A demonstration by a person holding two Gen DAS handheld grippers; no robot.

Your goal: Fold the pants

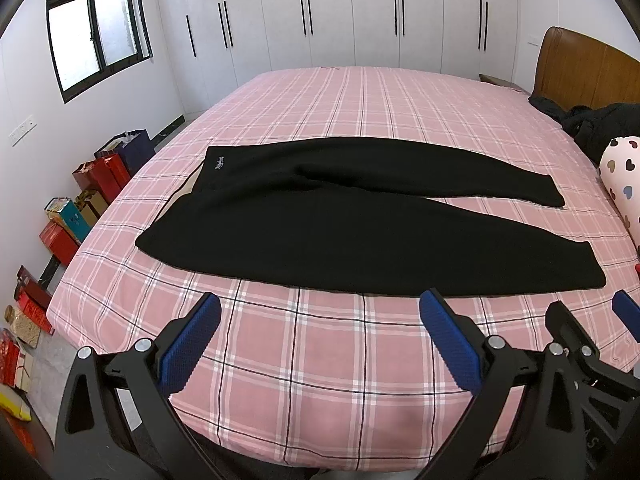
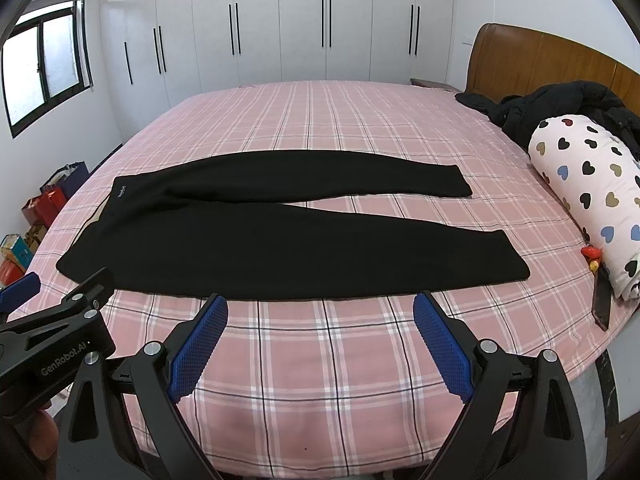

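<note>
Black knit pants (image 1: 280,220) lie flat on the pink plaid bed (image 1: 320,380); beside them, left gripper (image 1: 320,344) and right gripper (image 2: 320,344) hover, fingers wide apart, holding nothing.

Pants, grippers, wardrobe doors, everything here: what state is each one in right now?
black pants: unfolded, spread flat on the bed, legs apart.
left gripper: open, holding nothing, short of the pants.
right gripper: open, holding nothing.
wardrobe doors: closed.
heart-print bolster: lying by the headboard.
black jacket: crumpled in a heap.
</note>
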